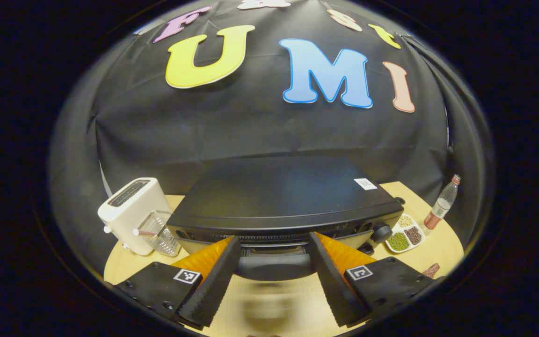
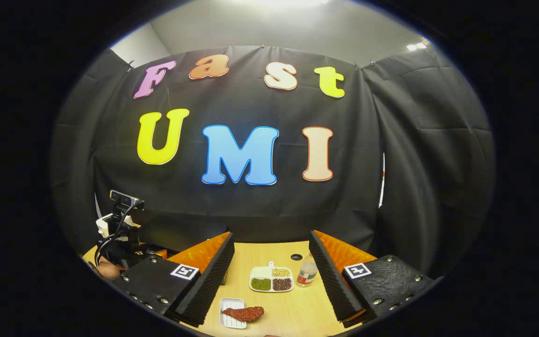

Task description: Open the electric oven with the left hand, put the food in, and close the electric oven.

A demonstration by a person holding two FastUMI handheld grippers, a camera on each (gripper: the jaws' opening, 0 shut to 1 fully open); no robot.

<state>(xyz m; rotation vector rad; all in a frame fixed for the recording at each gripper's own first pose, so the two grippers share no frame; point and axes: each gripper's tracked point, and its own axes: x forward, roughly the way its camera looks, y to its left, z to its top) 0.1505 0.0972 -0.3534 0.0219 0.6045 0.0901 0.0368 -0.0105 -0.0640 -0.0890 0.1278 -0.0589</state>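
Note:
The black electric oven [image 1: 283, 196] stands right in front of me in the left gripper view. Its dark curved door handle [image 1: 274, 267] lies between the fingers of my left gripper [image 1: 274, 238], which is open and straddles the handle without pressing on it. The food, a reddish-brown piece [image 2: 245, 313], rests on a small white tray [image 2: 226, 319] near the table's front in the right gripper view; it also peeks in at the far right as the food [image 1: 431, 269]. My right gripper [image 2: 271, 236] hovers open above the table with nothing between its fingers.
A white toaster [image 1: 131, 213] and a clear ribbed holder [image 1: 159, 234] stand left of the oven. A divided dish of beans [image 2: 272, 279] and a bottle [image 2: 306, 274] sit right of it on the wooden table [image 2: 297, 309]. A hand [image 2: 105, 270] holds the other gripper at far left.

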